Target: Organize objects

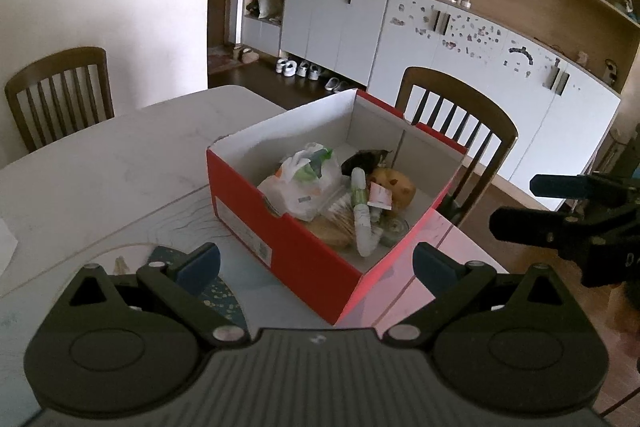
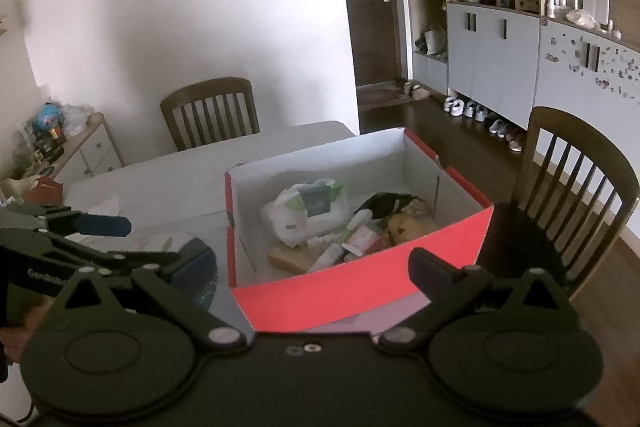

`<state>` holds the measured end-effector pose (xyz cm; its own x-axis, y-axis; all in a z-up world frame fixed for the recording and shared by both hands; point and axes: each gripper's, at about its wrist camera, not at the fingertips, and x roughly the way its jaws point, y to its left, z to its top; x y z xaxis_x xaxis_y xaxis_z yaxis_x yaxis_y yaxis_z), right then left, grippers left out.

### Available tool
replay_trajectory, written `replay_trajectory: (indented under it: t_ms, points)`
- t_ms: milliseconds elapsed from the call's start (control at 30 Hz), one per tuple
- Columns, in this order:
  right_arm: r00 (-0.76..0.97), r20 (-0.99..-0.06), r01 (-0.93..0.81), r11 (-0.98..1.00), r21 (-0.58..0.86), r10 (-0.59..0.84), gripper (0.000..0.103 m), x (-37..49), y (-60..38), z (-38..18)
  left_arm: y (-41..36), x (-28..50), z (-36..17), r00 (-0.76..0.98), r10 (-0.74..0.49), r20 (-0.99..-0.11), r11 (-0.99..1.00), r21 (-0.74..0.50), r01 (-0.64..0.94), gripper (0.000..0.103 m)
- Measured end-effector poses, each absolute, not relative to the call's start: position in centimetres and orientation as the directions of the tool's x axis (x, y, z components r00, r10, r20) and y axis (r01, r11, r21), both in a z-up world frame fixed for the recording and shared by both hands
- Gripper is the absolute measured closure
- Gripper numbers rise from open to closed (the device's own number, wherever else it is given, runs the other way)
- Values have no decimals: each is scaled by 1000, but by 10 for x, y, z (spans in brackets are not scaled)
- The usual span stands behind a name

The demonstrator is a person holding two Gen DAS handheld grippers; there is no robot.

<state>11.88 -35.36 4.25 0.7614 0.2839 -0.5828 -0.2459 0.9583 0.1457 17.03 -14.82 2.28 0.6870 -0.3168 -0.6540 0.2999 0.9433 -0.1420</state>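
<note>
**Red box loaded, both grippers empty above it**

The red box [image 1: 304,247] sits on the white table [image 1: 100,163], near the table edge that faces a wooden chair [image 1: 460,131]. Inside the box lie a white wipes packet [image 1: 304,187] toward its far-left wall, a white tube with a green band [image 1: 362,211] at its middle, a small pink-and-white packet [image 1: 379,195] touching the tube, a yellowish round item [image 1: 396,187] toward the chair side, and a dark object [image 1: 360,159] behind that; what the dark object is I cannot say, the view being too soft.

The left gripper [image 1: 316,263] hovers just before the box's near corner, jaws spread wide with nothing between them. The right gripper [image 2: 316,267] hangs over the box's near wall, likewise spread and empty.

Just beside the box, on the side away from the chair, a dark patterned round mat [image 2: 200,267] lies on the table, with the left gripper over it in the right wrist view.

Judging from this, the gathering step looks largely done, and either hand is between picks. The next move would call for choosing any item not yet in the box, perhaps the mat, and coming down onto it with jaws apart.
</note>
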Motion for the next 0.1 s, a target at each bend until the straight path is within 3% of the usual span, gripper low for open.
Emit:
replay_trajectory:
  t_ms: [100]
  points:
    - [764, -584, -238, 961, 143, 276, 0, 120, -355, 42, -147, 170, 22, 688, -314, -655, 944, -141, 297, 0]
